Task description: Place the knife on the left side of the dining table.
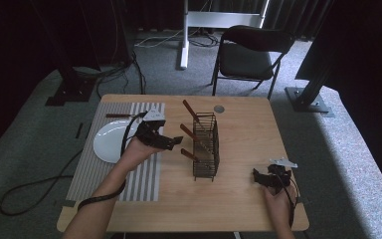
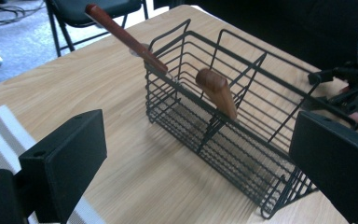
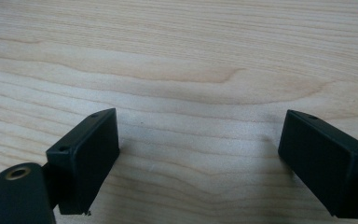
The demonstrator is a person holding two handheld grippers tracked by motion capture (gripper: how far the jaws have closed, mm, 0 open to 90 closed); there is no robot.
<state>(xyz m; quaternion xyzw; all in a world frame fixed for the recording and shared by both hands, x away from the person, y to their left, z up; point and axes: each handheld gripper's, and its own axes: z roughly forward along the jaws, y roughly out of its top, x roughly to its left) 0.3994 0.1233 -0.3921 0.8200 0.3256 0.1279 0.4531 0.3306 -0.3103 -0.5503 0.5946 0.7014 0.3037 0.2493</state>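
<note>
A black wire basket (image 1: 205, 147) stands at the middle of the wooden table (image 1: 248, 124). Three brown wooden handles (image 1: 191, 111) lean out of its left side. My left gripper (image 1: 173, 143) is open just left of the basket and holds nothing. In the left gripper view the basket (image 2: 242, 140) lies between the spread jaws of that gripper (image 2: 196, 163), with a long handle (image 2: 121, 35) and a short handle (image 2: 216, 91) resting on its rim. My right gripper (image 1: 258, 177) is open near the front right edge. The right gripper (image 3: 200, 158) has bare wood between its jaws.
A striped placemat (image 1: 144, 179) covers the table's left side and carries a white plate (image 1: 107, 144). One wooden-handled utensil (image 1: 117, 115) lies at the mat's far end. A small silver disc (image 1: 219, 108) sits behind the basket. A black chair (image 1: 251, 50) stands beyond the table.
</note>
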